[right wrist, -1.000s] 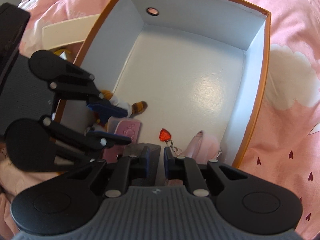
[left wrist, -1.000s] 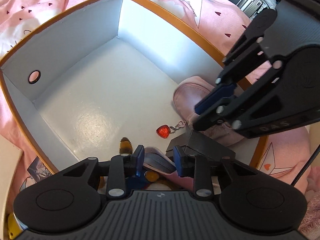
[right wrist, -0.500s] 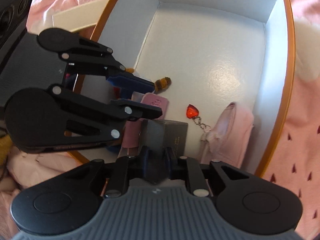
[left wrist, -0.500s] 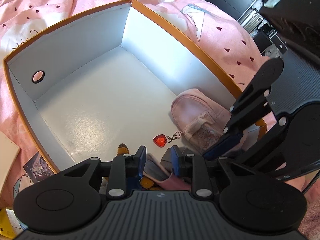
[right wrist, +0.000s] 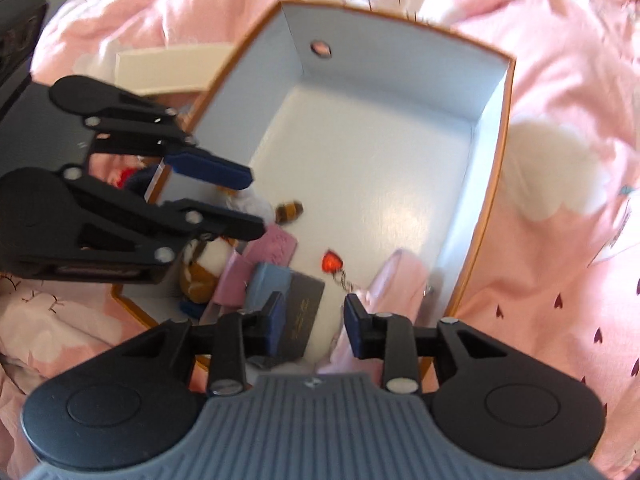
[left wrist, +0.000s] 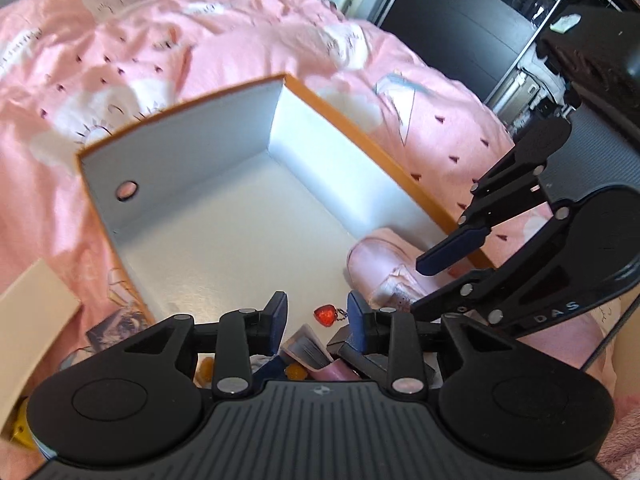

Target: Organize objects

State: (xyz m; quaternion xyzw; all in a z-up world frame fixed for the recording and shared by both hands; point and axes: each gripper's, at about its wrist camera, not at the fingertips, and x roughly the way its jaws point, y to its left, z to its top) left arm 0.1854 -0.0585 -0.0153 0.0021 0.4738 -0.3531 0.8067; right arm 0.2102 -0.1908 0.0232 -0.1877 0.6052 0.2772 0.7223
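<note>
An orange-rimmed box (left wrist: 360,140) with a white inside lies on a pink bed; it also shows in the right wrist view (right wrist: 492,184). At its near end lie a dark grey box (right wrist: 302,318), a pink card (right wrist: 276,250), a blue item (right wrist: 268,286), a red heart charm (right wrist: 333,261), a pink shoe (left wrist: 384,264) and a plush toy (right wrist: 208,264). My left gripper (left wrist: 316,316) is open and empty above this pile. My right gripper (right wrist: 310,322) is open and empty above the dark grey box.
Pink bedding (left wrist: 160,48) surrounds the box. A cream lid or board (right wrist: 168,68) lies beside the box's left wall. Dark furniture (left wrist: 460,12) stands beyond the bed. The far half of the box floor (right wrist: 380,152) is bare.
Both grippers have lifted and pulled back from the box. My right gripper has opened and let go of the dark grey box, which now lies in the box.
</note>
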